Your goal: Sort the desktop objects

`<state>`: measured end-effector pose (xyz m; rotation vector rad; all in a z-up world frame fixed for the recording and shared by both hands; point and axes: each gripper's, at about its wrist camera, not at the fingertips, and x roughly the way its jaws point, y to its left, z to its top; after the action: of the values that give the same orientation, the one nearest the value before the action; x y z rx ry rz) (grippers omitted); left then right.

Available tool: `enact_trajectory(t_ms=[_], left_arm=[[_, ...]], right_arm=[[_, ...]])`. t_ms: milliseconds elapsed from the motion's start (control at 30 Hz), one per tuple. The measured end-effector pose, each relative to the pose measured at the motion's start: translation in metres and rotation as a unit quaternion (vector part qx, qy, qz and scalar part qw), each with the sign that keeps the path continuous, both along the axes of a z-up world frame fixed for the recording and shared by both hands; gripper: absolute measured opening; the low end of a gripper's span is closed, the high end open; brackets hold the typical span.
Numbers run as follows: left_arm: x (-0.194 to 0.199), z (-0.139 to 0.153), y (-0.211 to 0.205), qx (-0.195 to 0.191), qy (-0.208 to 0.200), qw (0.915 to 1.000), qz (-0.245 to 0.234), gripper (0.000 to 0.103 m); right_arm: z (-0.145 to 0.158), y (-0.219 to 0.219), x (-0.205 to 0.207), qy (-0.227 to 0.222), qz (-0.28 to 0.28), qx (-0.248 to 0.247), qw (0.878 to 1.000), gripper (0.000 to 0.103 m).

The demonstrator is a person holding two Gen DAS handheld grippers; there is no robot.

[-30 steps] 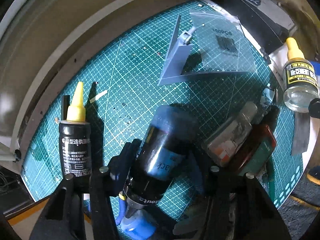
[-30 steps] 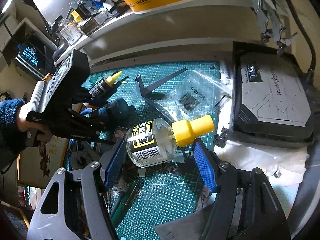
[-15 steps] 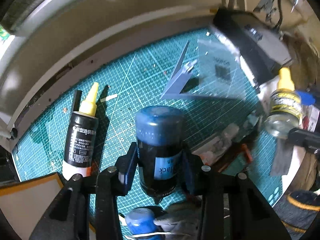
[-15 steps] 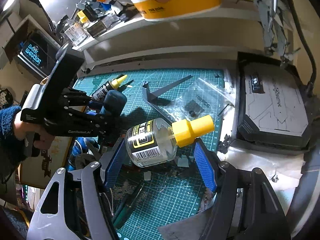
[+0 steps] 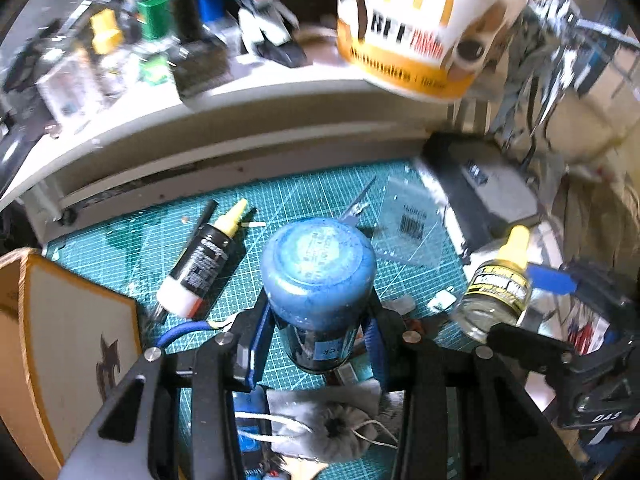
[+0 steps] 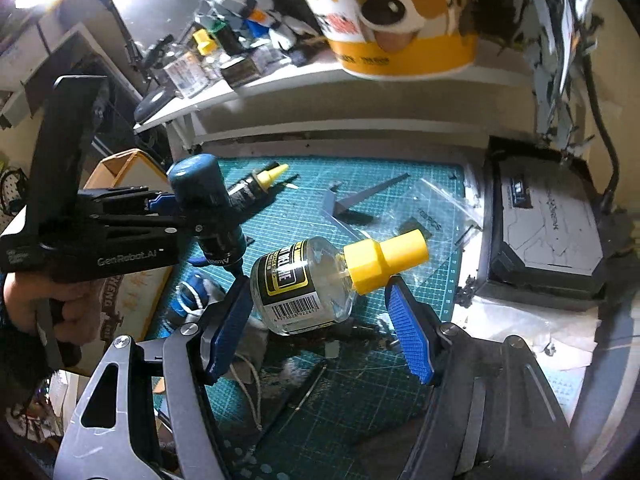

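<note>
The dark blue bottle [image 5: 318,280] sits clamped between the blue pads of the left tool [image 5: 316,336], lifted clear of the green cutting mat [image 5: 132,248], its rounded blue end pointing away from the tool's body; from the right wrist camera the same bottle [image 6: 208,204] stands nearly upright, slightly tilted, with the left tool [image 6: 160,220] gripping it around the middle from the side and the person's hand [image 6: 52,308] on the tool's handle. The clear glass bottle with the yellow cap [image 6: 320,280] lies slanted in the right tool [image 6: 320,320]: the left pad touches the glass body, while the right pad stands just under the cap with a gap showing, so the jaws are fairly wide and I cannot tell how firmly they hold it. In the left wrist camera that bottle [image 5: 496,292] hangs to the right of the blue one, above the mat's edge. On the mat, well behind the held bottles, lie a black bottle with a yellow nozzle [image 5: 200,264], a grey angled plastic part [image 6: 360,204] and a clear plastic bag [image 5: 412,224]. A grey drawstring pouch [image 5: 332,424] lies below the left tool. A black box [image 6: 548,220] sits at the mat's right side, a cardboard box [image 5: 60,352] at its left, and a yellow-and-white paper tub [image 6: 400,16] stands on the shelf [image 5: 240,108] behind.
</note>
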<state>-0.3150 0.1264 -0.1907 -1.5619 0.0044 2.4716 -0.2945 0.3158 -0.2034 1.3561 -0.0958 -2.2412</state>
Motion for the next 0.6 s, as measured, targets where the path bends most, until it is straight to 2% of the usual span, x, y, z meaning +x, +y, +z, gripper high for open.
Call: enact_trajectory(t_ms=[267, 600], left_arm=[[0.026, 0.05, -0.018, 0.023, 0.067, 0.9962, 0.05, 0.041], [0.062, 0.123, -0.032, 0.045, 0.141, 0.9859, 0.079, 0.041]], right_arm=[[0.035, -0.008, 0.015, 0.03, -0.002, 0.015, 0.999, 0.065], [0.108, -0.018, 0.033, 0.086, -0.016, 0.014, 0.996, 0.065]])
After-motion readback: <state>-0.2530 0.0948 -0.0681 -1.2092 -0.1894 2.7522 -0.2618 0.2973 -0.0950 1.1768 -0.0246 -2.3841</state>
